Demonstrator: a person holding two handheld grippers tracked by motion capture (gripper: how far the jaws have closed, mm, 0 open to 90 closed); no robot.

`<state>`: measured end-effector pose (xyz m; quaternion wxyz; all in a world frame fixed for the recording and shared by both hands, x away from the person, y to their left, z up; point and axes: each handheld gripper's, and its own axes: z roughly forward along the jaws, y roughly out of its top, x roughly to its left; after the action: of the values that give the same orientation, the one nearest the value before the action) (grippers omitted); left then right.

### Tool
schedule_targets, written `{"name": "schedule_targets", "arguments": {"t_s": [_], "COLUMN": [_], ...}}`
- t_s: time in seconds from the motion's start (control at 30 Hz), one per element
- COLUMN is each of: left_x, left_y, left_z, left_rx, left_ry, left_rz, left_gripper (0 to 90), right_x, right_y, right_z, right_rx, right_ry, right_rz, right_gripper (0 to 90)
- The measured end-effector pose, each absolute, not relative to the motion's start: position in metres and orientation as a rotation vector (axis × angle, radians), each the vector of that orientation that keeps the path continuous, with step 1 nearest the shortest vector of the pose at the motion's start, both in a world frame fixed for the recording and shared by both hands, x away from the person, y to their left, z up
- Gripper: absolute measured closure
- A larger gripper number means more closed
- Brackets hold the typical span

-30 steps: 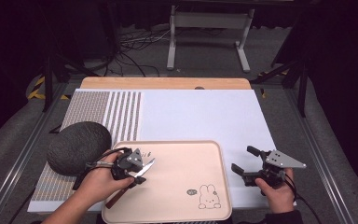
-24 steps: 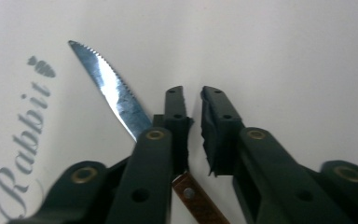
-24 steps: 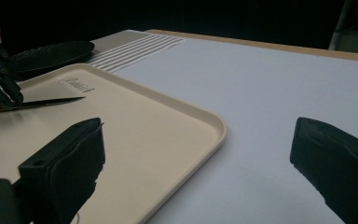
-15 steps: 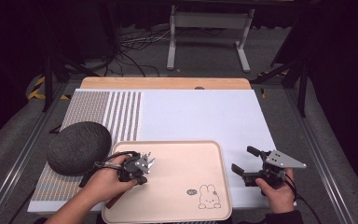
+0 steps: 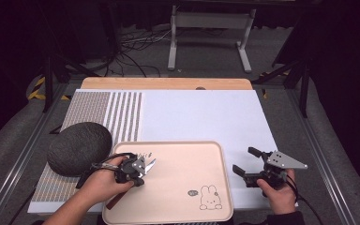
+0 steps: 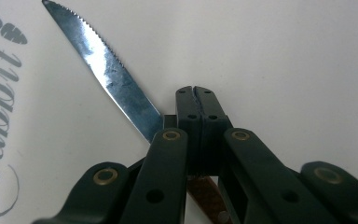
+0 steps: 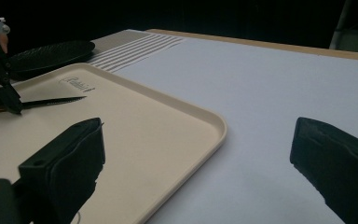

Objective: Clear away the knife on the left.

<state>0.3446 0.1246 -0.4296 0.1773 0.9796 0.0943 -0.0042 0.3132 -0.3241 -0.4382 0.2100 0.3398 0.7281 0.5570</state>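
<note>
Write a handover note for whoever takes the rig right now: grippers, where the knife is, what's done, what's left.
Left gripper: jaws shut on the knife where the serrated blade meets the brown handle, low over the tray.
Right gripper: open, holding nothing, over the white mat right of the tray.
Things: the knife is at the tray's left part, blade pointing toward the far rim; I cannot tell whether it rests on the tray or is just off it. Dark grey plate sits left of the tray.
Done: knife gripped.
Left: probably lifting and moving the knife; where it goes isn't evident.
</note>
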Motion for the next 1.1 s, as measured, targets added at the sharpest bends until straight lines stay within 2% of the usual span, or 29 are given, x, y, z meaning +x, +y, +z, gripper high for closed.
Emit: {"name": "schedule_targets", "arguments": {"t_s": [1.1], "left_x": [0.347], "left_y": [0.148], "left_z": [-0.430], "left_rx": [2.751], "left_ry": [0.393], "left_rz": [0.007], "left_gripper": [90.0], "right_x": [0.314], "right_y": [-0.323], "right_z": [-0.440], "right_rx": [0.953], "right_ry": [2.033], "right_rz": [1.549], "right_gripper": [4.1]}}
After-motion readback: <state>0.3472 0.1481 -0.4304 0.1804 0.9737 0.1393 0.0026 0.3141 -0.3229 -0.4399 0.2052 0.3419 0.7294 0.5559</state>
